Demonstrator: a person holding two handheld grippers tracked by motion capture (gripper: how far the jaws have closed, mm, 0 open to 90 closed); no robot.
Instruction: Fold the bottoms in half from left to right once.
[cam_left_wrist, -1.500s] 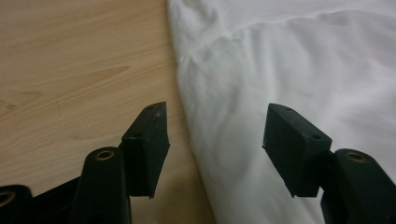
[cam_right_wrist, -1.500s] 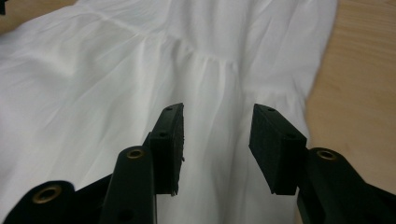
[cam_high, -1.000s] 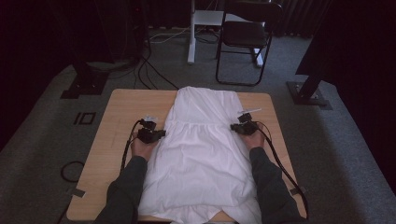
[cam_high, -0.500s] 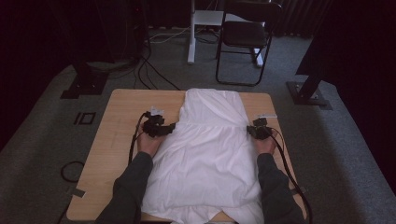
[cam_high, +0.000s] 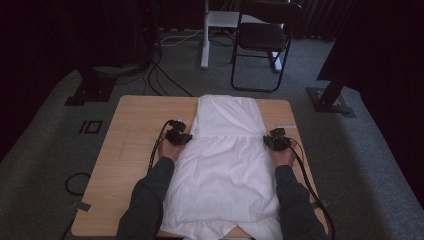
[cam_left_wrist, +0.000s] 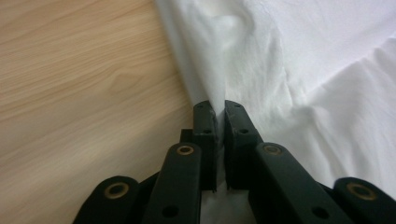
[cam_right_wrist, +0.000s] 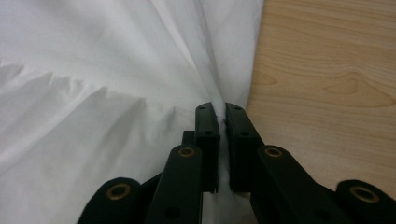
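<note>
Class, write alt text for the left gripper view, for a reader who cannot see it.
The left gripper, with two black jaws rising from the bottom of the picture, is shut on a fold at the edge of a white cloth. The cloth spreads, wrinkled, across the right side, and the bare wooden table fills the left.

A recording studio/lab is being indicated: black curtains (cam_high: 380, 55) are being hung around a grey carpet (cam_high: 45, 150), w/ cables (cam_high: 165, 80) being run past stand bases (cam_high: 90, 92), a folding chair (cam_high: 262, 42) & one wooden table (cam_high: 135, 135).
</note>
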